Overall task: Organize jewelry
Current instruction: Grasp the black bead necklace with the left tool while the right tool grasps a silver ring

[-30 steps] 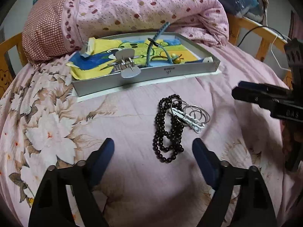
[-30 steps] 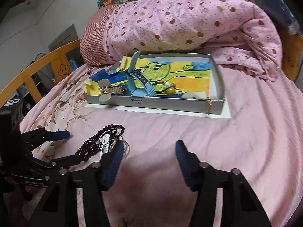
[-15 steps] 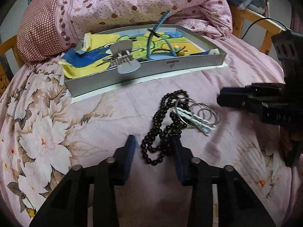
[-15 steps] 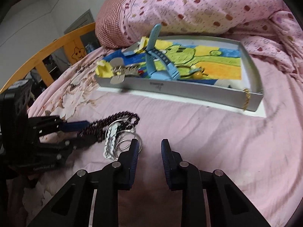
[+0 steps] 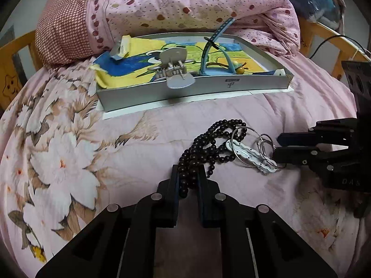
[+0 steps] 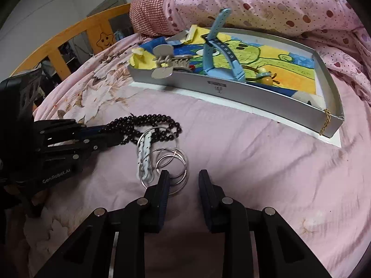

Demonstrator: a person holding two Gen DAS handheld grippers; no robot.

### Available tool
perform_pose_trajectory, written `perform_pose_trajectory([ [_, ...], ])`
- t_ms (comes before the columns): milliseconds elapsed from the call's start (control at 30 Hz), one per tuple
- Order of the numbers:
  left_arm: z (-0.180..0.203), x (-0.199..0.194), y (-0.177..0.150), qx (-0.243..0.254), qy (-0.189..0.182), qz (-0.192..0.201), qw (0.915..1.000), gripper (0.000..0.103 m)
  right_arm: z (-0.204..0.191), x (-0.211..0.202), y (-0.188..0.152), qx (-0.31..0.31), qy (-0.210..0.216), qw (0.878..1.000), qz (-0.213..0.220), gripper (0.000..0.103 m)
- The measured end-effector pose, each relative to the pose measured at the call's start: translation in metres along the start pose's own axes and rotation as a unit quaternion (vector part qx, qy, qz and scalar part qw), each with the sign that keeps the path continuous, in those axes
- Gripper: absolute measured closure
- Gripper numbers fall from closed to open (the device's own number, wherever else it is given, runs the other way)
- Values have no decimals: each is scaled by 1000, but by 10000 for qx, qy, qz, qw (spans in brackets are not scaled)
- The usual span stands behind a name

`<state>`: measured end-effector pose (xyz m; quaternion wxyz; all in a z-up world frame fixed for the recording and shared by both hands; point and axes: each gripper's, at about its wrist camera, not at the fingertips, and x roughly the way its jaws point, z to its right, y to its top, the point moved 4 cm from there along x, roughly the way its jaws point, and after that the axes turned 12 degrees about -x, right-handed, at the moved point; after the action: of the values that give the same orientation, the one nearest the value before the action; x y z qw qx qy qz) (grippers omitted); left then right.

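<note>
My left gripper (image 5: pixel 188 178) has just been closing, and its pads now pinch the near end of the beads (image 5: pixel 208 147), a dark string heaped on the pink bedsheet (image 5: pixel 143 139). The rest of the string trails away from me toward the tray (image 5: pixel 208 88).

My right gripper (image 6: pixel 183 180) stands narrow with nothing between its pads; its jaws have eased slightly apart. Its left finger (image 6: pixel 162 185) lies over the edge of the silver rings (image 6: pixel 172 162), which lie flat on the sheet, touching the white clip (image 6: pixel 145 157). The clip in turn overlaps the far loops of the beads (all three things make one small tangle).

From the left camera, the right gripper (image 5: pixel 278 149) comes in from the side, its tips right at the rings (image 5: pixel 266 148) and clip (image 5: pixel 250 155).

The tray sits well beyond the tangle, against the rolled duvet (image 5: pixel 197 4). Inside it, on a cartoon drawing, are a blue watch (image 6: pixel 218 53) with one strap standing up, a grey hair claw (image 6: pixel 167 63) resting on the front wall, and a yellow bead charm (image 6: pixel 265 77). A gold chain (image 6: pixel 325 121) hangs over the tray's right corner.
</note>
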<state>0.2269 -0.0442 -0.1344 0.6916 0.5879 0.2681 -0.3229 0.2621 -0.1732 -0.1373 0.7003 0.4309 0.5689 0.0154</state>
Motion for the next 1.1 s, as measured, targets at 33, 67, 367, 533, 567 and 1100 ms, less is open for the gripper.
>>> perform_pose_trajectory([
  [33, 0, -1, 0, -19, 7, 6, 10000, 92, -3, 1, 0, -89, -29, 9999, -73, 77],
  [67, -1, -2, -1, -52, 20, 13, 10000, 93, -6, 1, 0, -186, -79, 9997, -132, 77],
  [367, -6, -16, -13, -410, 94, -78, 9991, 95, -20, 0, -6, -342, -195, 9988, -293, 78],
  [533, -6, -27, -22, -509, 94, -118, 9986, 95, -28, -3, -12, -230, -88, 9991, -349, 95],
  [567, -6, -29, -23, -530, 88, -127, 9985, 95, -29, -3, -13, -211, -88, 9991, -358, 97],
  [1100, 2, -69, -43, -804, -233, -145, 9964, 95, -41, -50, -20, 0, -664, 9977, -104, 100],
])
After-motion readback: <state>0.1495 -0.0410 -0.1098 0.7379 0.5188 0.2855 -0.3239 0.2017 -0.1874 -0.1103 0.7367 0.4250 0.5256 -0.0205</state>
